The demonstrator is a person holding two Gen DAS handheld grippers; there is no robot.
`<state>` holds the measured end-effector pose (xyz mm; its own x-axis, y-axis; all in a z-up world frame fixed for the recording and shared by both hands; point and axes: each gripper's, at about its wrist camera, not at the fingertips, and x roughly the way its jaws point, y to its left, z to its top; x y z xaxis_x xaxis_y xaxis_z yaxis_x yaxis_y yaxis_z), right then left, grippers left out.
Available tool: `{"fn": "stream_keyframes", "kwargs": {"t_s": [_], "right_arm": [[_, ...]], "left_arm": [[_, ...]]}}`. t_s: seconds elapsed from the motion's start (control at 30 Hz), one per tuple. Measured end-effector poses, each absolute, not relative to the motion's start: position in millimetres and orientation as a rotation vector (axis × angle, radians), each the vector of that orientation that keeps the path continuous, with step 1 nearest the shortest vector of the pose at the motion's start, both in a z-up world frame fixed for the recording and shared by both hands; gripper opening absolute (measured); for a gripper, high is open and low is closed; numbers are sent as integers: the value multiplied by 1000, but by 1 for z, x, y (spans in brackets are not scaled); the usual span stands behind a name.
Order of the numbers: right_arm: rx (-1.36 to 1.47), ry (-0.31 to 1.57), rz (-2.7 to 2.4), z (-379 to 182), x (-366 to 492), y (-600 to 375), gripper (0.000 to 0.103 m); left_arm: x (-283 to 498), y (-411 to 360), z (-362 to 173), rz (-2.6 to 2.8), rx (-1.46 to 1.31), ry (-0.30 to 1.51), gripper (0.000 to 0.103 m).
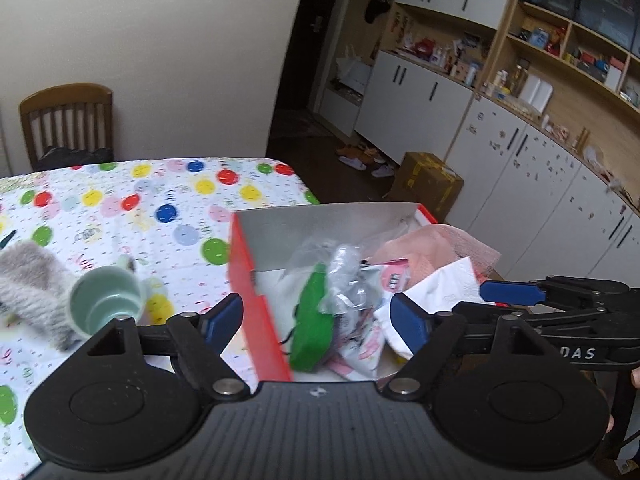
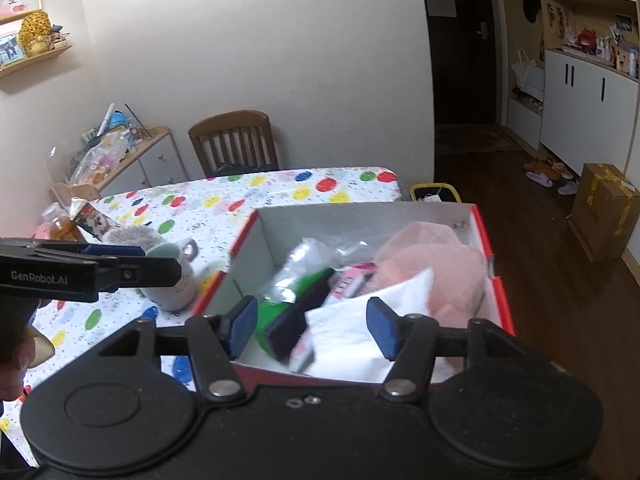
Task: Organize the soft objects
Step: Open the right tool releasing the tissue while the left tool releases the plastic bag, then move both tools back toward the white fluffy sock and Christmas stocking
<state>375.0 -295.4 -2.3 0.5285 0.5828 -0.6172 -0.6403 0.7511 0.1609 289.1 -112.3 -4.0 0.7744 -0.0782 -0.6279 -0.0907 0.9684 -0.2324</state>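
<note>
A red box (image 1: 256,304) with white inside walls stands at the table's right end. It holds a pink towel (image 1: 424,248), a white cloth (image 1: 444,284), a green soft item (image 1: 314,344) and crumpled clear bags. My left gripper (image 1: 316,320) hangs open over the box's left wall with nothing between its fingers. My right gripper (image 2: 313,328) is open above the box's (image 2: 500,292) near edge, over the white cloth (image 2: 352,328) and a black item (image 2: 296,320), touching neither. A grey plush (image 1: 28,280) lies on the cloth left of the box, beside a pale green mug (image 1: 106,300).
The table (image 1: 120,208) has a balloon-print cloth. Snack packets (image 2: 90,216) sit at its far left. A wooden chair (image 2: 234,140) stands behind it. On the floor to the right are a cardboard carton (image 2: 604,208), a yellow-rimmed bin (image 2: 434,192) and white cabinets (image 1: 520,184).
</note>
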Motion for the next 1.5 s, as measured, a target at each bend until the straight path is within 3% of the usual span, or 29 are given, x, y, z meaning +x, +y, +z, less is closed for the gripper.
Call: {"fn": "stream_keyframes", "kwargs": {"t_s": [0.27,0.33,0.43,0.83,1.5], "right_arm": [[-99,698,768,4,353,-254,60],[-107,696,777,5,347,-241,72],[-119,692,800,7,336,-221,76],[-192,689,868,7,305,-132,86],[-418,683,990,-25,280,-1,94]], "left_arm": [[261,-66,-1,65,-290,671,86],[253,-53,0,82,-302,665,92],[244,-34,0,119,-297,659,102],[214,41,-2,254,-298,633,103],[220,124,-14,442,-297,559,103]]}}
